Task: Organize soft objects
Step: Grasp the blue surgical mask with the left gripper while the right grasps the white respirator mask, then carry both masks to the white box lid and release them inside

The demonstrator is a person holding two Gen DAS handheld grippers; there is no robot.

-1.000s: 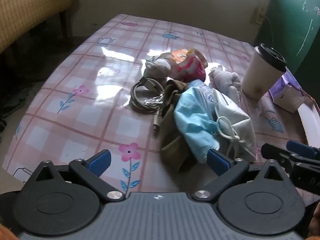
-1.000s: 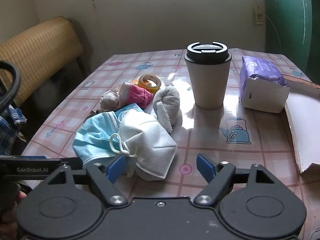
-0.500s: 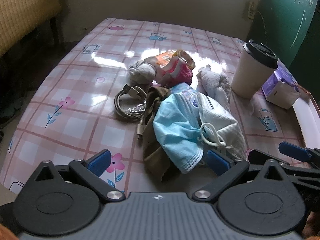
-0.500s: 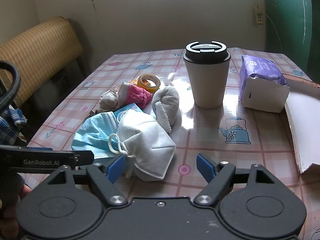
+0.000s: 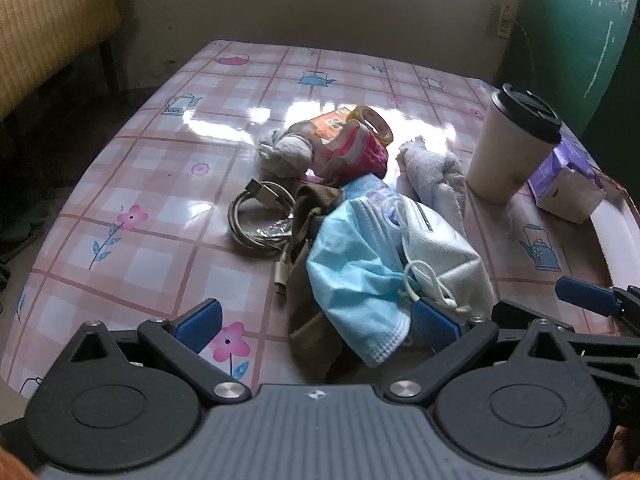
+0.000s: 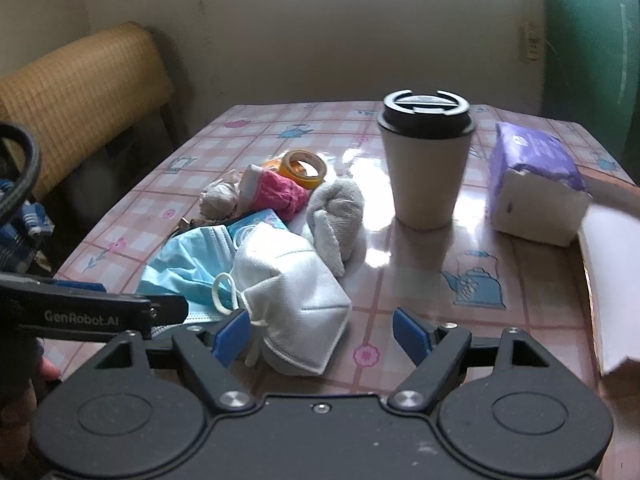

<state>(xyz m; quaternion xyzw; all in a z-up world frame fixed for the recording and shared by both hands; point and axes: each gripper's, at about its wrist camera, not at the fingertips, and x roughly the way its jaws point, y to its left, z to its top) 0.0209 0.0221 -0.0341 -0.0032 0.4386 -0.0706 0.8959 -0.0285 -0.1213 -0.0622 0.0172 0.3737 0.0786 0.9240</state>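
Note:
A pile of soft things lies mid-table: a blue surgical mask (image 5: pixel 356 280) (image 6: pixel 192 256), a white cup mask (image 5: pixel 440 252) (image 6: pixel 292 292), a rolled white towel (image 5: pixel 436 176) (image 6: pixel 336 216), a pink cloth (image 5: pixel 360 152) (image 6: pixel 276 194), a grey sock ball (image 5: pixel 288 152) (image 6: pixel 218 200) and an olive cloth (image 5: pixel 312 300). My left gripper (image 5: pixel 316 320) is open, its jaws either side of the blue mask's near edge. My right gripper (image 6: pixel 322 330) is open around the white mask's near edge.
A coiled cable (image 5: pixel 260 216) lies left of the pile. A tape roll (image 6: pixel 304 164), a lidded paper cup (image 6: pixel 426 160), a purple tissue pack (image 6: pixel 532 184) and a white box edge (image 6: pixel 612 280) stand right. A wicker chair (image 6: pixel 80 92) is at left.
The left gripper has pulled back and turned slightly, so the pile sits more central in its view. The right gripper has barely moved.

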